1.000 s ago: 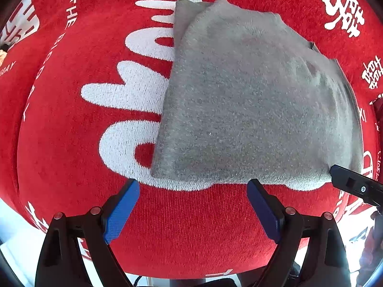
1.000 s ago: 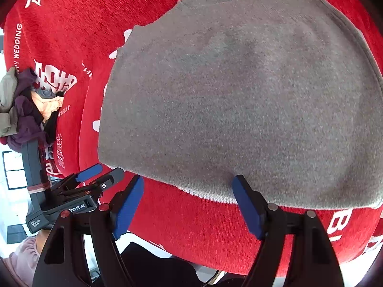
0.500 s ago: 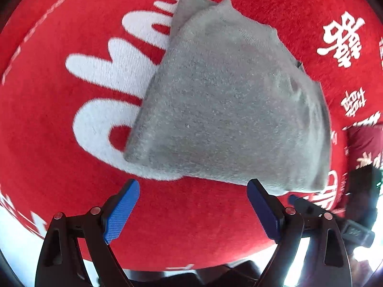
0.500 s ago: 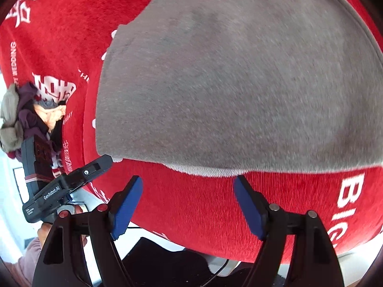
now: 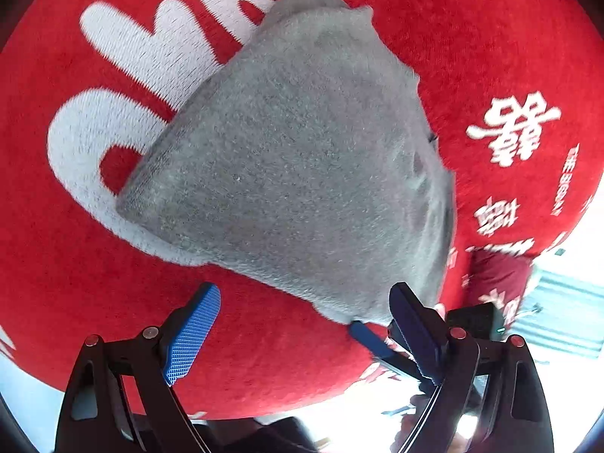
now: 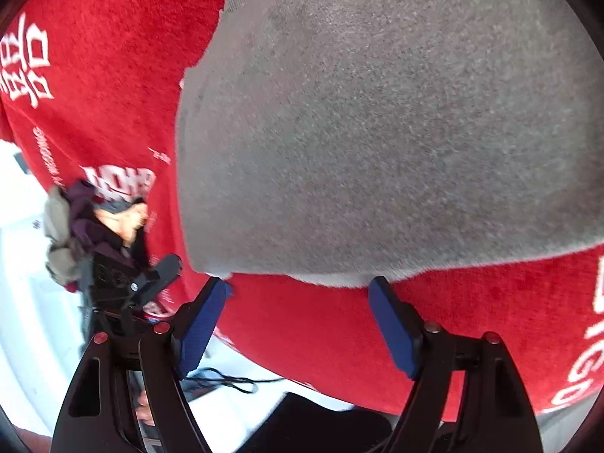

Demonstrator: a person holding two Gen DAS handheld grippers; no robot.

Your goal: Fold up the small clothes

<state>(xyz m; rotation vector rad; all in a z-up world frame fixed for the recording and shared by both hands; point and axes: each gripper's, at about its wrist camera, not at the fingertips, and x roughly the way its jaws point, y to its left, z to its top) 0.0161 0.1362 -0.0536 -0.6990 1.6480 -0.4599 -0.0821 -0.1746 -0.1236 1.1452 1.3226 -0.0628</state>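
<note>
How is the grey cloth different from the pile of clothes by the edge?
The grey cloth lies flat and smooth; the pile is crumpled in a heap. The cloth is one plain grey; the pile mixes purple, beige and peach. The cloth sits right in front of the open right gripper; the pile is off to its left, at the edge of the red cover. Both rest on that cover.

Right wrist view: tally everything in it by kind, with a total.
Grey folded garment: 1
Pile of unfolded clothes: 1
Red printed cloth: 1
Grippers, jaws apart: 2, right gripper and left gripper
Black cable: 1
Total: 6
</note>
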